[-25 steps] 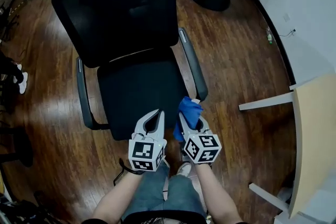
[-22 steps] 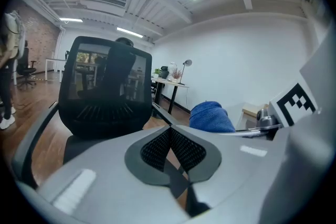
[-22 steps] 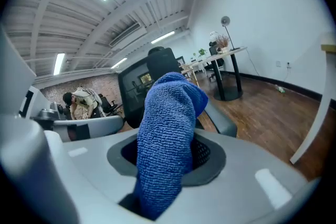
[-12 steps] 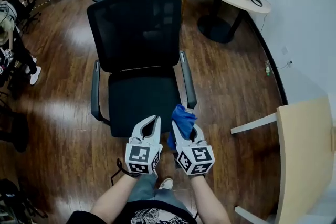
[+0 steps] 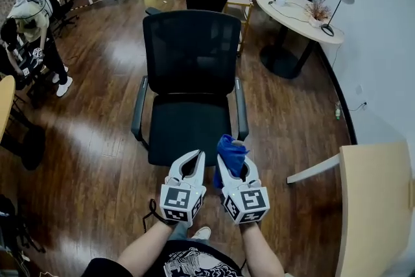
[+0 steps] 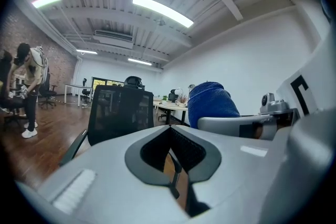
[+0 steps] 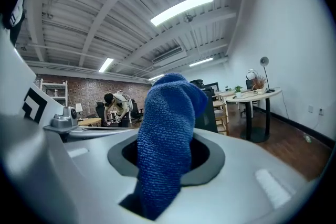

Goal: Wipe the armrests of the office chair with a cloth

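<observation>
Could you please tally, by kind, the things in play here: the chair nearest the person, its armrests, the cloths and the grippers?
Office chair: 1
Armrests: 2
Blue cloth: 1
Grippers: 2, the left gripper shut and empty, the right gripper shut on the blue cloth
Total: 6

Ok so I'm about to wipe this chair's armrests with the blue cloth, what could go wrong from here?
1. The blue cloth stands bunched above the tongs of the right gripper, pinched at one narrow part; dragging it along an armrest might tug it loose.
2. The left gripper is shut, empty and off the office chair, so nothing steadies the chair; a push could turn or shift it on the glossy wood floor.
</observation>
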`<state>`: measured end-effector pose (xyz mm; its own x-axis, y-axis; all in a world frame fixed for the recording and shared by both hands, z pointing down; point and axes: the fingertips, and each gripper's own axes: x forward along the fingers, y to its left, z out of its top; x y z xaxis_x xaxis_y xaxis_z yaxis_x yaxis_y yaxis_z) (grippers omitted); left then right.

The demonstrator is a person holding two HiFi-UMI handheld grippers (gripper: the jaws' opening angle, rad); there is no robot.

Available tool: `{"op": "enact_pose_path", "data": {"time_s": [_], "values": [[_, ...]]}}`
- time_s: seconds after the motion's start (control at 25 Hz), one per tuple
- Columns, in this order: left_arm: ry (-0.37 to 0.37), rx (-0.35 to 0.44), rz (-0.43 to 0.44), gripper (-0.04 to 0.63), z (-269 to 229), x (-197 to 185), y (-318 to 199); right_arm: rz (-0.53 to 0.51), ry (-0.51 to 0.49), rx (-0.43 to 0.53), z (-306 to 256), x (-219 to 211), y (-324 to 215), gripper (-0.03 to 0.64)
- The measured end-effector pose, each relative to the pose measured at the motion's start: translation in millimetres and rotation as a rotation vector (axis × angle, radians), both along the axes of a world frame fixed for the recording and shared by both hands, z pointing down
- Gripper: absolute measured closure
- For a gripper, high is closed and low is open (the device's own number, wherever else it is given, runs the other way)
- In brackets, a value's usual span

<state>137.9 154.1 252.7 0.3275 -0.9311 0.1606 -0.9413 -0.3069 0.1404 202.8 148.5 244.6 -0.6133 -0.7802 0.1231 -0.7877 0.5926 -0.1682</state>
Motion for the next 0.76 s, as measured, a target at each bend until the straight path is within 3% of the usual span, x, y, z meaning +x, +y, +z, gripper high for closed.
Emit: {"op": "enact_pose_path", "data": {"time_s": [0.44, 0.76], "values": [[-0.008, 0.043, -0.083, 0.592, -19.2, -20.4, 33.3, -0.081, -0.016, 0.047, -20.9, -21.3, 26.3, 0.485], [-0.012, 0.049, -0.088, 0.592, -29.6, -29.4, 41.7, -0.092, -0.028, 0.049, -30.7, -30.6, 33.0, 0.485]]}}
